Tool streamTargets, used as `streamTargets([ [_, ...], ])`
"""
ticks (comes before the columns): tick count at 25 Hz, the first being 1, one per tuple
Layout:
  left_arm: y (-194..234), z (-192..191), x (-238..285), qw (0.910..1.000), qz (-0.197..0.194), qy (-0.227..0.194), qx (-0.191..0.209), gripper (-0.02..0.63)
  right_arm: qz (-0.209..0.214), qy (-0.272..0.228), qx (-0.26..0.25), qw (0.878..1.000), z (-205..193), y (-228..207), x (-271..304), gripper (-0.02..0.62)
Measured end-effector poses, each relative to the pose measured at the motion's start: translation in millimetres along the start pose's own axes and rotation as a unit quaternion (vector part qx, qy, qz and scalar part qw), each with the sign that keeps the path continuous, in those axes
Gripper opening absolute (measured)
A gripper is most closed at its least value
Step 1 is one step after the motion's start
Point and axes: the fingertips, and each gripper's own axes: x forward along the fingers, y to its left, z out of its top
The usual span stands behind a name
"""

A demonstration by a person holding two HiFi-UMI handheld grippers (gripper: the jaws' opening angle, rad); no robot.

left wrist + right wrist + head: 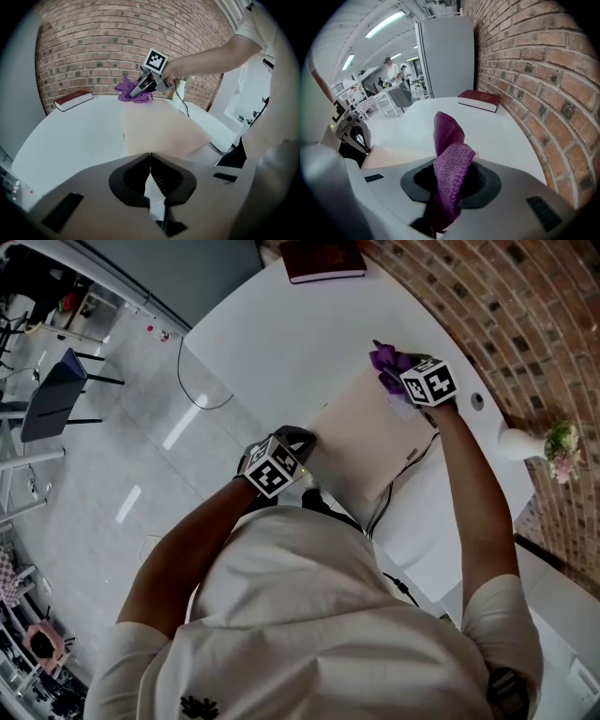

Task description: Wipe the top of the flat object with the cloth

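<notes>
1. The purple cloth (449,159) is being clamped between the right gripper's (412,385) jaws, with the flat object's (366,437) far corner beneath them.
2. The left gripper's (150,171) jaws are being held together, empty, and the flat object is lying just ahead of them.
3. Wiping is judged barely begun: nearly the whole top is left.

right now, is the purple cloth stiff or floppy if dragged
Probably floppy: the cloth folds and bunches in the right gripper, jaws shut on it. Likely light, since its free end stands up unsupported. Its looped weave should drag, not slide, on the pad.
</notes>
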Motion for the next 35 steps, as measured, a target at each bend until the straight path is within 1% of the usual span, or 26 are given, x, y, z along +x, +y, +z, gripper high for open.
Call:
streamTargets([
  [8,0.5,1.2,-1.4,0.9999,0.001,-0.002,-0.011,0.025,-0.047,0.022,-0.018,0.999,-0.4,-39.9,-0.2,0.126],
  [11,0.9,0.7,-1.1,0.9999,0.001,-0.003,-0.016,0.025,-0.06,0.014,-0.023,0.998,3.8,-42.7,-3.8,0.126],
  [13,0.7,0.2,-1.2,0.9998,0.0,-0.004,-0.019,0.025,-0.058,0.005,-0.025,0.998,6.9,-35.4,-9.2,0.126],
  [16,0.6,-1.1,-1.4,0.9998,0.0,-0.005,-0.02,0.025,-0.035,-0.011,-0.033,0.999,11.3,-9.7,-19.7,0.126],
  [18,0.9,-1.2,-1.5,0.9997,-0.001,-0.008,-0.022,0.025,-0.015,-0.02,-0.043,0.999,13.7,15.5,-28.0,0.126],
  [24,0.6,-3.0,-3.0,0.9995,-0.008,-0.007,-0.03,0.025,0.065,-0.023,-0.077,0.995,6.6,115.6,-44.1,0.126],
  [27,0.8,0.4,-6.2,0.9996,-0.01,-0.008,-0.025,0.025,0.111,-0.014,-0.087,0.99,-3.1,167.8,-45.9,0.126],
  [31,-1.2,-4.3,-4.9,0.9995,-0.014,-0.008,-0.028,0.025,0.168,0.008,-0.092,0.981,-21.1,229.4,-40.2,0.126],
  [33,-1.7,-5.4,-4.7,0.9995,-0.014,-0.007,-0.028,0.025,0.188,0.024,-0.097,0.977,-32.4,250.9,-33.5,0.126],
  [35,-1.3,-5.1,-4.6,0.9995,-0.015,-0.006,-0.026,0.025,0.195,0.035,-0.104,0.975,-40.5,260.6,-25.9,0.126],
])
